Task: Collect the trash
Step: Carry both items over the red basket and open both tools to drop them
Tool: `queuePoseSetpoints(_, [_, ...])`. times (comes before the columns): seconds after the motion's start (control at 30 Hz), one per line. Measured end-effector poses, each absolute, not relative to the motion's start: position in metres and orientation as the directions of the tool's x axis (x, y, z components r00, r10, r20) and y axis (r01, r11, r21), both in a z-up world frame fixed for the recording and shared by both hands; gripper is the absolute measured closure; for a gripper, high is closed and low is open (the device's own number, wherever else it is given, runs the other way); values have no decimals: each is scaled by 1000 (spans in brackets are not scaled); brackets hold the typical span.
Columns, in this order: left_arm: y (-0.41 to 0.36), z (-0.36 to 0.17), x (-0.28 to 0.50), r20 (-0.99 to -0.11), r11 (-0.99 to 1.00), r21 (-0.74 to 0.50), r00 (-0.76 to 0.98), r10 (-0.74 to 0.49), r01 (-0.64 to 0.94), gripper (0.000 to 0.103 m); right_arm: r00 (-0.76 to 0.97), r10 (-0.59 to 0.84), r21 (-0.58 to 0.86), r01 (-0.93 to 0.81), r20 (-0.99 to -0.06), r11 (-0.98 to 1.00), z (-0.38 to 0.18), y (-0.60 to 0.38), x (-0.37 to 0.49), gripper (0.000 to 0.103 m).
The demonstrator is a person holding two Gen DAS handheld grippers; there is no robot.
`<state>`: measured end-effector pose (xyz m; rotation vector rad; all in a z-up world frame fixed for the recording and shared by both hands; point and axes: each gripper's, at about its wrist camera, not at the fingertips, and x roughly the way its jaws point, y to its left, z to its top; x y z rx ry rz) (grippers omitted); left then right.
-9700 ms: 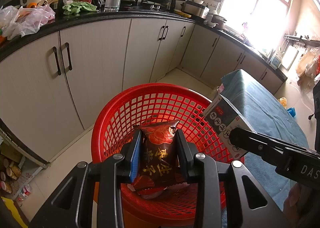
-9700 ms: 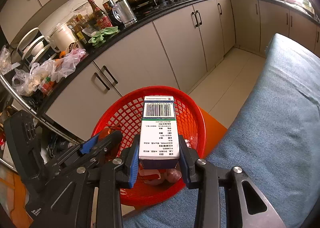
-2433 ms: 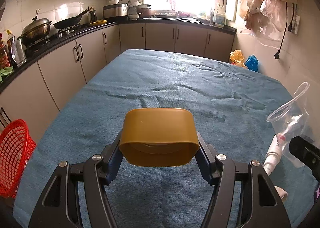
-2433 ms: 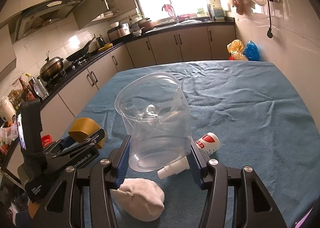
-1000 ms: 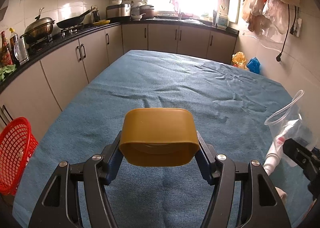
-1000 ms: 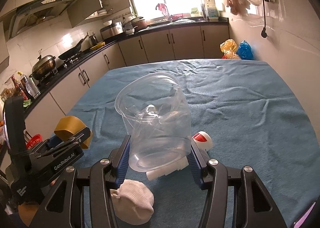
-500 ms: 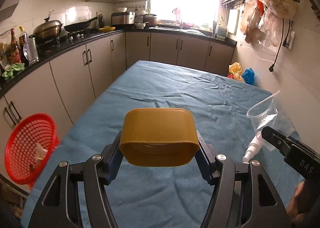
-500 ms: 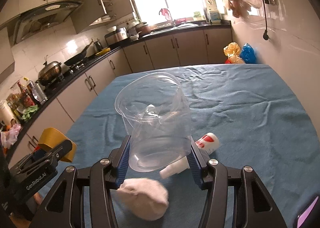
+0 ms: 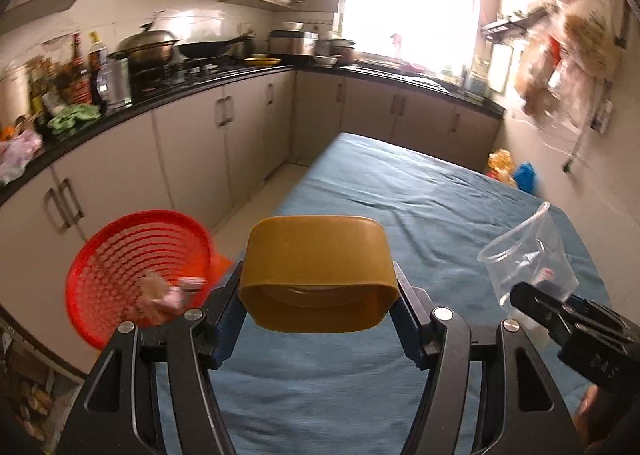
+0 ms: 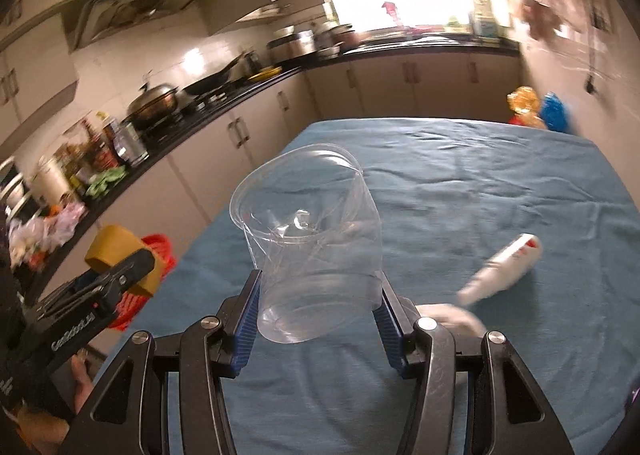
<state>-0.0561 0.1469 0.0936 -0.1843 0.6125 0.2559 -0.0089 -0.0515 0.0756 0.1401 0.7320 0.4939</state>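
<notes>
Mustard cap [image 9: 318, 275] held aloft, clear cup [image 10: 312, 239] gripped, red basket [image 9: 138, 275] floor-side

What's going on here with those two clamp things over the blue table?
A person is clearing trash with a hand-held gripper in each hand. The left hand-held gripper is shut on a mustard-yellow cap; the right hand-held gripper is shut on a clear plastic cup. A red basket beside the blue-covered table already holds some scraps. A white bottle and a white wad lie on the table.
</notes>
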Motion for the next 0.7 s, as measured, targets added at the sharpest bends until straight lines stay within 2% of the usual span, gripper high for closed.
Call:
queuePoseSetpoints(0.37, [274, 73, -86, -638, 859, -144, 710, 299, -492, 39, 498, 584, 279, -558, -641, 781, 84, 72, -7, 46])
queuePoseSetpoints(0.7, [337, 41, -87, -705, 815, -164, 644, 297, -556, 39, 355, 648, 321, -650, -674, 689, 75, 175, 8, 46])
